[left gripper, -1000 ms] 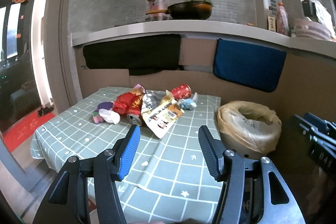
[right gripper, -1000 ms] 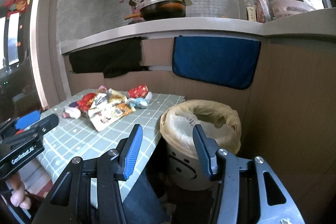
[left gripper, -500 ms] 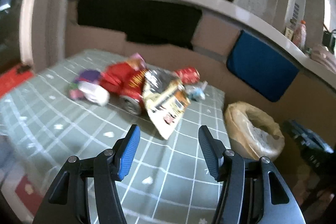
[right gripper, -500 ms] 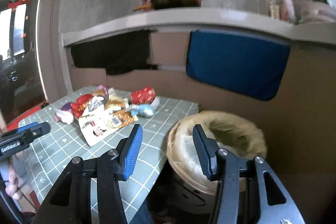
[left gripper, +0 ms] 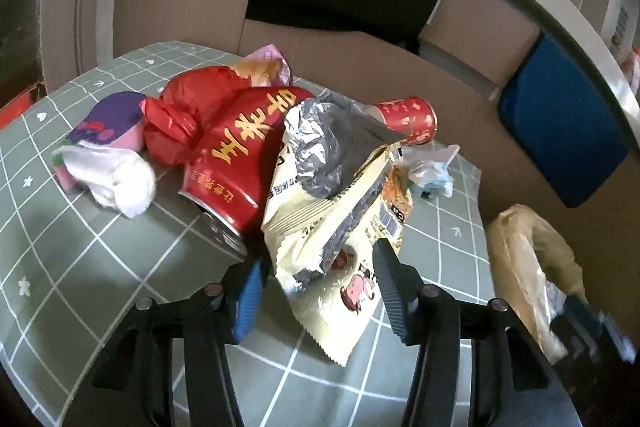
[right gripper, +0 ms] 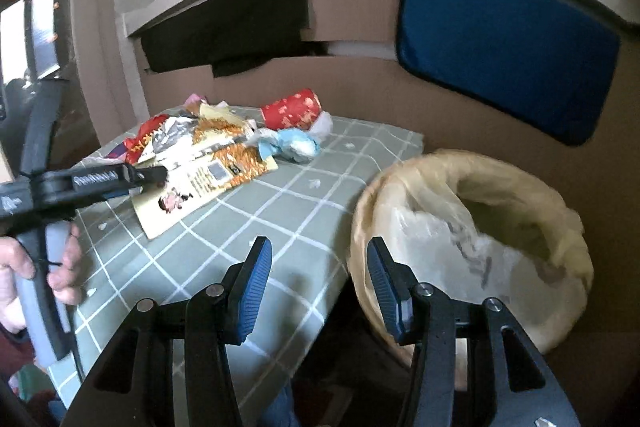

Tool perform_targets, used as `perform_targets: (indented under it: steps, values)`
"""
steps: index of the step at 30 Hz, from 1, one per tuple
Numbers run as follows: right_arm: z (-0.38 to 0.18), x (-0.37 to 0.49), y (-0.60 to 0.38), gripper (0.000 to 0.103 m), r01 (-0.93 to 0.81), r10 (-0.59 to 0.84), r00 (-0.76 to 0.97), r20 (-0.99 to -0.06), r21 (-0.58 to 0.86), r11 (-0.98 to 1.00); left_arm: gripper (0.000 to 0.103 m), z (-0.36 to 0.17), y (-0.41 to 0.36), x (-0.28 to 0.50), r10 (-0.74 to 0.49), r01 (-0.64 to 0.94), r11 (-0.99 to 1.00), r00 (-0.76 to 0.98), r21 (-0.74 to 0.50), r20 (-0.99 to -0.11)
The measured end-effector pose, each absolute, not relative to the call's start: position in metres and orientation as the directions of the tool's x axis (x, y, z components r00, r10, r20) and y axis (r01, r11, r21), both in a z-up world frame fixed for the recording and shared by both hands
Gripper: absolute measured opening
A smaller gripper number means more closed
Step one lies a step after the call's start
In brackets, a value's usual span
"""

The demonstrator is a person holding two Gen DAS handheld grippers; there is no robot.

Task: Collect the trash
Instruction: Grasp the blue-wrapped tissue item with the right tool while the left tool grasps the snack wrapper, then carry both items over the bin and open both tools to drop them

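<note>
A left hand-held gripper point(left gripper: 316, 279) tilts down over the table point(left gripper: 80, 267), its jaws closing around the near edge of a cream snack bag point(left gripper: 336, 227) atop the trash pile, pads not yet pressing. Best to bite the bag's flat lower edge, clear of the red can point(left gripper: 240, 155). The right hand-held gripper point(right gripper: 318, 279), half open and empty, angles down between the table edge and the lined bin point(right gripper: 480, 227).

The snack bag point(left gripper: 340, 211) was crinkled foil-lined plastic, glossy cream outside, silvery within. The red can point(left gripper: 240, 163) appeared to be glossy metal. The red cup point(right gripper: 292, 109) looked like matt printed paper. The tablecloth point(left gripper: 100, 267) was smooth, matt. The bin liner point(right gripper: 472, 227) was thin translucent plastic, though blurred.
</note>
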State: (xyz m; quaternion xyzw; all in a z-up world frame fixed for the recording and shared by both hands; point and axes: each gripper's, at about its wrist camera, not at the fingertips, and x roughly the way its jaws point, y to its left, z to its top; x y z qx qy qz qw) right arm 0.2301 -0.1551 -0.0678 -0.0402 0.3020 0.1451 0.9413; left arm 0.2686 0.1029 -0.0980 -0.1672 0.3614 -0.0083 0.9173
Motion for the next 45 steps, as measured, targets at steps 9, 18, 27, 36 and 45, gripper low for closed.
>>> perform_targets:
  steps: [9,18,27,36,45]
  values:
    - [-0.049,0.330,-0.122,0.048,-0.377,0.335,0.727,-0.599,0.058,0.924,0.039,-0.110,0.128,0.264,-0.202,-0.193,0.855,0.731,-0.481,-0.652]
    - [-0.073,0.424,-0.070,0.048,-0.349,0.306,0.661,-0.685,0.080,0.934,0.018,-0.085,0.138,0.242,-0.158,-0.146,0.896,0.778,-0.420,-0.608]
    - [-0.099,0.441,-0.071,0.046,-0.299,0.261,0.597,-0.759,0.092,0.950,0.018,-0.072,0.158,0.212,-0.125,-0.162,0.884,0.821,-0.438,-0.557]
    - [-0.070,0.380,-0.080,0.035,-0.429,0.433,0.548,-0.716,0.203,0.880,0.016,-0.045,0.149,0.200,-0.071,-0.145,0.915,0.860,-0.376,-0.506]
    - [-0.009,0.313,-0.092,0.035,-0.495,0.466,0.629,-0.623,0.141,0.857,0.009,0.003,0.124,0.183,-0.044,-0.088,0.950,0.913,-0.300,-0.404]
